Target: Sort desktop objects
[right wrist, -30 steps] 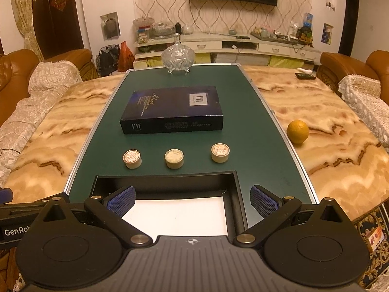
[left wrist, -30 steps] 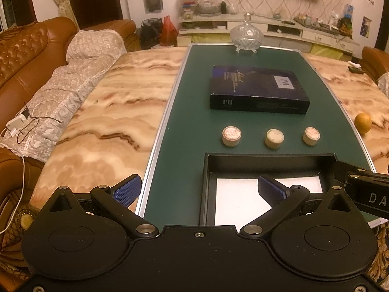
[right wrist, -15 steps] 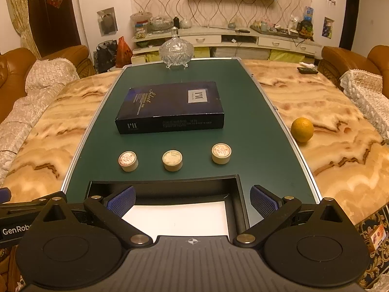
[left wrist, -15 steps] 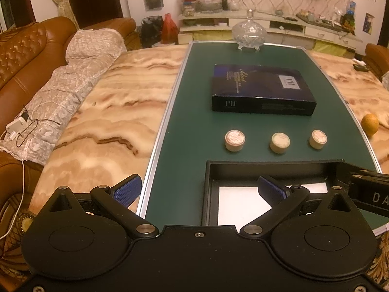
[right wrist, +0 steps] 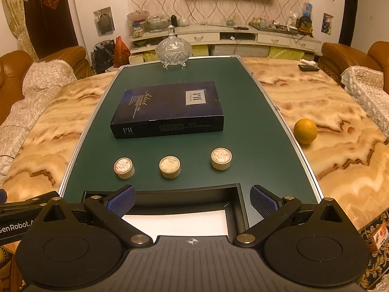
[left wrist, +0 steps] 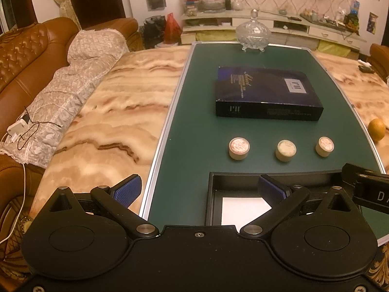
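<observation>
Both sets of jaws are spread wide and empty, the left gripper (left wrist: 198, 191) and right gripper (right wrist: 193, 200) low in frame over the black tray (right wrist: 239, 203). Above it three small round containers (right wrist: 169, 167) line up across the green tabletop (right wrist: 262, 146). Higher at frame centre the dark box (right wrist: 167, 108) lies flat, long axis left to right.

A dark blue box (right wrist: 167, 109) on the bench carries the script word "Select" on its lid. Seen from the right wrist, the left gripper's (right wrist: 14, 221) black side reads "GenRobot.A", cut off. Seen from the left wrist, the right gripper (left wrist: 372, 192) shows "DA", cut off. Round tin labels are too small to read.
</observation>
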Demonstrator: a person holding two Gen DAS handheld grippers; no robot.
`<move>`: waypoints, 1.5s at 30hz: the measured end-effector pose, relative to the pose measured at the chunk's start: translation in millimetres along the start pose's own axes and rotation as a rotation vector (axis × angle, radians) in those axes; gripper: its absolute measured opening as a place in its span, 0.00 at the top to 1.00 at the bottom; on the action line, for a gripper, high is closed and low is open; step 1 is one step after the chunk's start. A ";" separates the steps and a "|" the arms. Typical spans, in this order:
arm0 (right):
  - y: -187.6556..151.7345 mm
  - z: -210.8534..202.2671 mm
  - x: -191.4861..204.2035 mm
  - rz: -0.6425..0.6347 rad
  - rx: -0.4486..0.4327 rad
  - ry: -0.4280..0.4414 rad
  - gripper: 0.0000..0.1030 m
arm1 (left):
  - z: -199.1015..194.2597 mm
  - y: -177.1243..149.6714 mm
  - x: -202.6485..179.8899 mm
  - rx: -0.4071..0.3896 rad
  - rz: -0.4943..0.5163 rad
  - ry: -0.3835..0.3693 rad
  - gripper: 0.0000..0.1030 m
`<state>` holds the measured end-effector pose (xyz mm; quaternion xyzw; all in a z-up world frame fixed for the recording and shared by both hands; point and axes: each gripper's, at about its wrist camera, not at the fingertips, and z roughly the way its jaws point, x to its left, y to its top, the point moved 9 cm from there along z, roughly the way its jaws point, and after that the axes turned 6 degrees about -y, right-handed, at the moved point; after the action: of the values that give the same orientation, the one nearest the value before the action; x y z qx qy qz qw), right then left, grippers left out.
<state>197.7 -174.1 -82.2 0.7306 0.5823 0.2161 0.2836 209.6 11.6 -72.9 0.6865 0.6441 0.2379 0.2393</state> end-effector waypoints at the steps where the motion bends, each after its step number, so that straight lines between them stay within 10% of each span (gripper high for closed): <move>1: 0.3 1.0 -0.1 0.001 0.001 0.000 0.00 | 0.9 0.6 -0.1 0.000 0.001 0.001 0.00; 45: 9.5 18.6 -5.7 -0.007 0.007 -0.014 0.00 | 11.9 5.6 -9.2 0.015 0.005 -0.012 0.00</move>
<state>215.3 -184.2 -89.6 0.7310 0.5836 0.2080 0.2861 221.0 1.8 -78.7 0.6912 0.6429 0.2295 0.2373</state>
